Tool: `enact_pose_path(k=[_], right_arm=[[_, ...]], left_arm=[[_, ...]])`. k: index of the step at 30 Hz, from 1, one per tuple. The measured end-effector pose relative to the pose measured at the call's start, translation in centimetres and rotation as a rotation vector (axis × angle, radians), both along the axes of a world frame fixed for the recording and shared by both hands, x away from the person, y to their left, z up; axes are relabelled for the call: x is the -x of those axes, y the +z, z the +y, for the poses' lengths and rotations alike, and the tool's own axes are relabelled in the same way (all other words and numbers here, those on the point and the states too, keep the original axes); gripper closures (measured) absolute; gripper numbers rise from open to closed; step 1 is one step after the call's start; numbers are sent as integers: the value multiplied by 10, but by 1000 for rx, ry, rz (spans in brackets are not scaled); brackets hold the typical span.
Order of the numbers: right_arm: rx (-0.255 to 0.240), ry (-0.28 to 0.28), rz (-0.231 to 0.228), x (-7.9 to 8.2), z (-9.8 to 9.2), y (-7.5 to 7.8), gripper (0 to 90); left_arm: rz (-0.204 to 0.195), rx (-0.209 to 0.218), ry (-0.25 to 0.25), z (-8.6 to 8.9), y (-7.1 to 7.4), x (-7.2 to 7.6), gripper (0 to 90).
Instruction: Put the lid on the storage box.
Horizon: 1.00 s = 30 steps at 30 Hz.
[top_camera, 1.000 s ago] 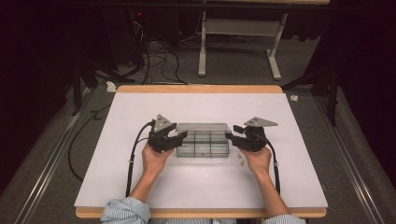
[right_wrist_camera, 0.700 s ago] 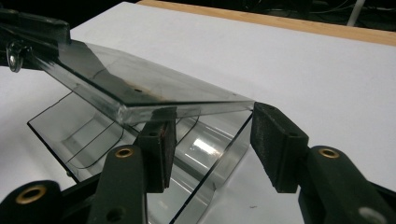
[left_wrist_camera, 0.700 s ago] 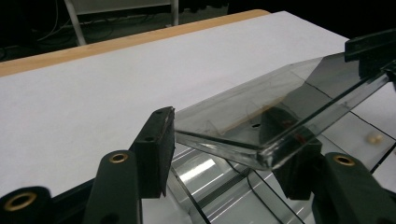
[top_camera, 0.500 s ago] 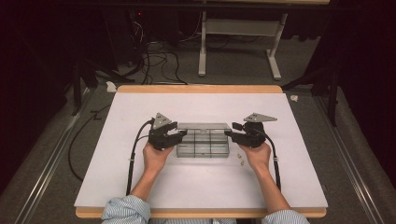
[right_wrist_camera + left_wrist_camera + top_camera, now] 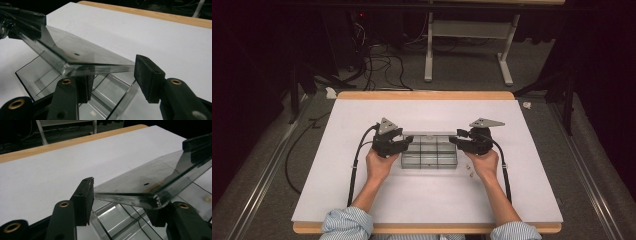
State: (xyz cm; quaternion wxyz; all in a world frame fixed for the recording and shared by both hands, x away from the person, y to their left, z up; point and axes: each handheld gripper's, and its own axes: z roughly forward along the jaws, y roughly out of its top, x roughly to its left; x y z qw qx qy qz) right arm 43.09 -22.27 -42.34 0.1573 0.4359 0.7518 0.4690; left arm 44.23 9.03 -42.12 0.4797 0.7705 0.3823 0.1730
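A clear plastic compartment box [image 5: 429,156] sits mid-table on the white sheet. Its clear lid [image 5: 140,182] is lifted and tilted above the open compartments [image 5: 120,220]. My left gripper [image 5: 408,145] is at the box's left end, and its pads [image 5: 86,195] close on the lid's end across its width. My right gripper [image 5: 454,141] holds the opposite end the same way, with one pad [image 5: 147,77] against the lid [image 5: 75,55] corner. Each gripper view shows the other gripper clamped at the far end: the right gripper [image 5: 197,147] and the left gripper [image 5: 22,22].
Small pale pieces [image 5: 469,171] lie on the sheet beside the right hand, and a tiny tan bit [image 5: 207,198] sits in one compartment. The white sheet [image 5: 362,200] covers the wooden table [image 5: 427,95]. Cables and a desk frame [image 5: 462,50] stand on the floor beyond.
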Motion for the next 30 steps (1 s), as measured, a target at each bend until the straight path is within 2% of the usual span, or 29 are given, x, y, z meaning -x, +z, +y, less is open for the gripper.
enact_pose_path(k=[6, 14, 21, 24, 30], right_arm=[[3, 0, -15, -4, 2, 0, 515], [4, -4, -19, -8, 2, -3, 520], [4, -4, -21, -12, 2, 2, 522], [18, -4, -24, -15, 4, 4, 529], [16, -16, -28, -18, 4, 2, 540]], left_arm=[[12, 26, 4, 2, -1, -3, 469], [31, 23, 3, 1, -3, -10, 471], [35, 25, 8, 0, 0, -16, 477], [22, 29, 12, -1, 1, -17, 479], [21, 44, 18, -1, -1, -20, 491]])
